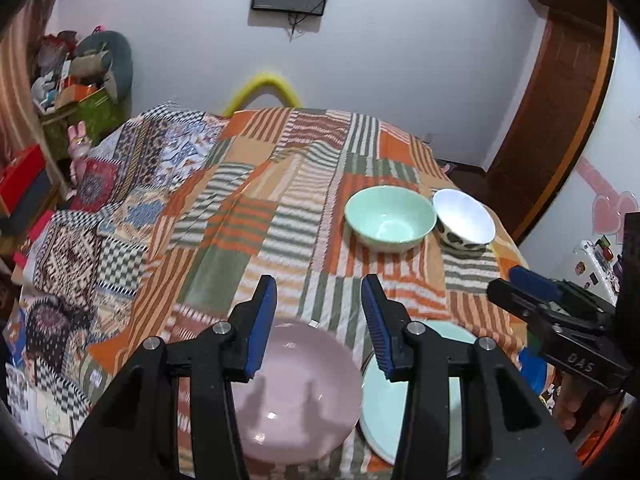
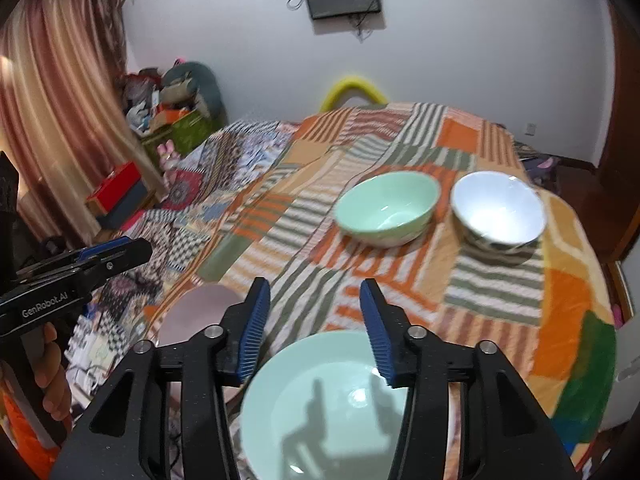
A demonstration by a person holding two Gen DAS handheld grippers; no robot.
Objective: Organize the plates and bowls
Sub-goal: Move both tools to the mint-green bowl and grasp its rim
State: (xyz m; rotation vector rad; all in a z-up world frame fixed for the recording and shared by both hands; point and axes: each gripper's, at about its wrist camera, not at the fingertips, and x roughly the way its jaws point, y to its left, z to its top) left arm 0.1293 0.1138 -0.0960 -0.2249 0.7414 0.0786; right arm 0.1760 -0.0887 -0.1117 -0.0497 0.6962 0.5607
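1. Hovering above the near edge of the bed, the left gripper (image 1: 318, 322) had its fingers spread with nothing between them; the pink plate (image 1: 296, 392) lay flat on the striped blanket (image 1: 280, 216) directly beneath.
2. The right gripper (image 2: 314, 328) was likewise spread and empty, above the mint plate (image 2: 320, 404), which lay just beside the pink one.
3. The green bowl (image 2: 386, 210) and the white bowl (image 2: 498, 210) stood upright side by side farther up the blanket, close together; contact could not be confirmed.
4. Judged step: plates set down, bowls next. To do it well, each gripper should come over a bowl's near rim and pinch the wall squarely, lifting straight so the soft blanket does not tip it. Nesting white into green looked plausible, as white seemed smaller.
5. Hard to read: the right wrist view was motion-blurred; a darker rim under the mint plate hinted at another plate below, unconfirmed. Gripper frames covered the plates' near edges. The white bowl's outer pattern was only partly visible.
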